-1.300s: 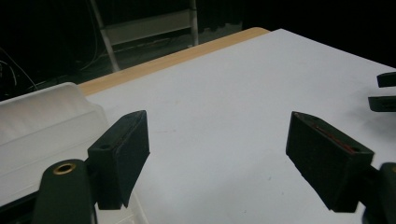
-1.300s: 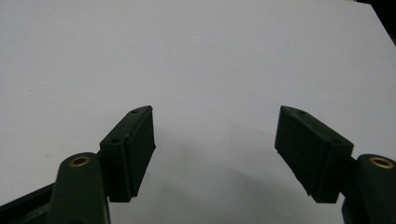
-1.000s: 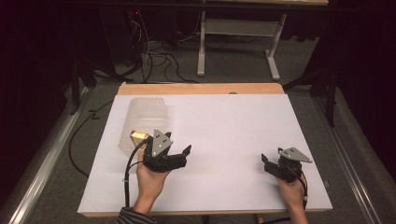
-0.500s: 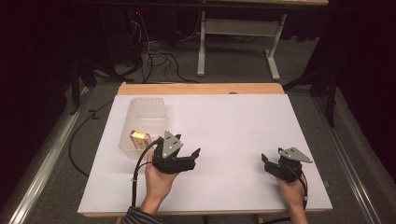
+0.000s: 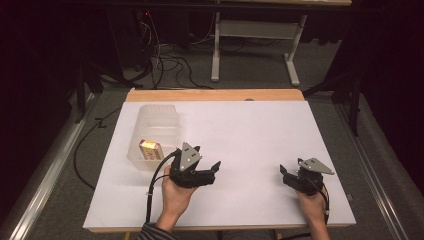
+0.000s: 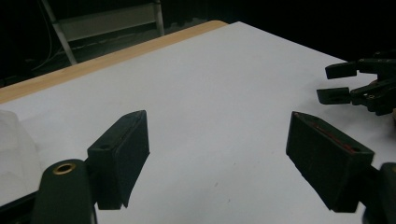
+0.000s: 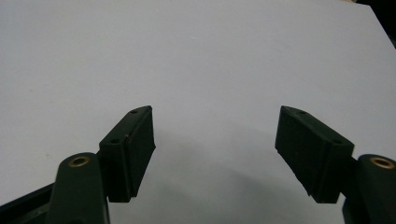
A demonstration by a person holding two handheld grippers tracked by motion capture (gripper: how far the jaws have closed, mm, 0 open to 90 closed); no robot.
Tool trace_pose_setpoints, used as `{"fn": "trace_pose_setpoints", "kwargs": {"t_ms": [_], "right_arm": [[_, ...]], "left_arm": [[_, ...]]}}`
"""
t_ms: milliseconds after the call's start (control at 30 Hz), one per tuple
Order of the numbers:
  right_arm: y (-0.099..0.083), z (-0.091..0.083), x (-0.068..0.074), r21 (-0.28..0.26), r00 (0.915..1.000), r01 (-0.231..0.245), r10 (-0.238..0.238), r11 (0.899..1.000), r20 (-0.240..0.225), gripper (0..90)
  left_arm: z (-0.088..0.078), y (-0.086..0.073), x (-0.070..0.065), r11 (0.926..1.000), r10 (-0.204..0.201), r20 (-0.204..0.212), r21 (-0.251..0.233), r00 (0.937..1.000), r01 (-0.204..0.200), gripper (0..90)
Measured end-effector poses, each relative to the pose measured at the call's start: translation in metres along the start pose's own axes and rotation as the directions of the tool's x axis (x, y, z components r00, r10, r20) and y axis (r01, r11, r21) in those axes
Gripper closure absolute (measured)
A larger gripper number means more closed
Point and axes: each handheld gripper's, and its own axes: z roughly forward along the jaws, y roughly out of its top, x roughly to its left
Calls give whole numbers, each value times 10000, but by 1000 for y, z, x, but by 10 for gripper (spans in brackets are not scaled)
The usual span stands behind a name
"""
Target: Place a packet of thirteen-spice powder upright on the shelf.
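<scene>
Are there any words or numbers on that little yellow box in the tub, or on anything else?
None can be read. The small yellow box in the clear plastic tub has dark marks on it, too small and blurred to read. The white table cover is blank.

One table (image 5: 260, 125) with a white top; one clear tub (image 5: 150, 125) on it; one yellow box (image 5: 150, 148) inside the tub; two grippers, a left gripper (image 5: 207, 167) and a right gripper (image 5: 286, 172), one in each hand; two hands, a left hand (image 5: 175, 197) and a right hand (image 5: 312, 205); two black jaws on each gripper, four in all, each pair standing apart with nothing between; one grey plate on top of each gripper, two in all; one white desk frame (image 5: 255, 45) on the floor beyond the table.
</scene>
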Motion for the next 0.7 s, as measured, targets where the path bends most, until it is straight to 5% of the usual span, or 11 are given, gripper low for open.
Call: {"fn": "trace_pose_setpoints", "kwargs": {"t_ms": [700], "right_arm": [[0, 0, 0, -2, 10000, 11, -11, 10000, -7, 288]], "left_arm": [[24, -8, -16, 9994, 3, 513, 343, 9987, -21, 221]]}}
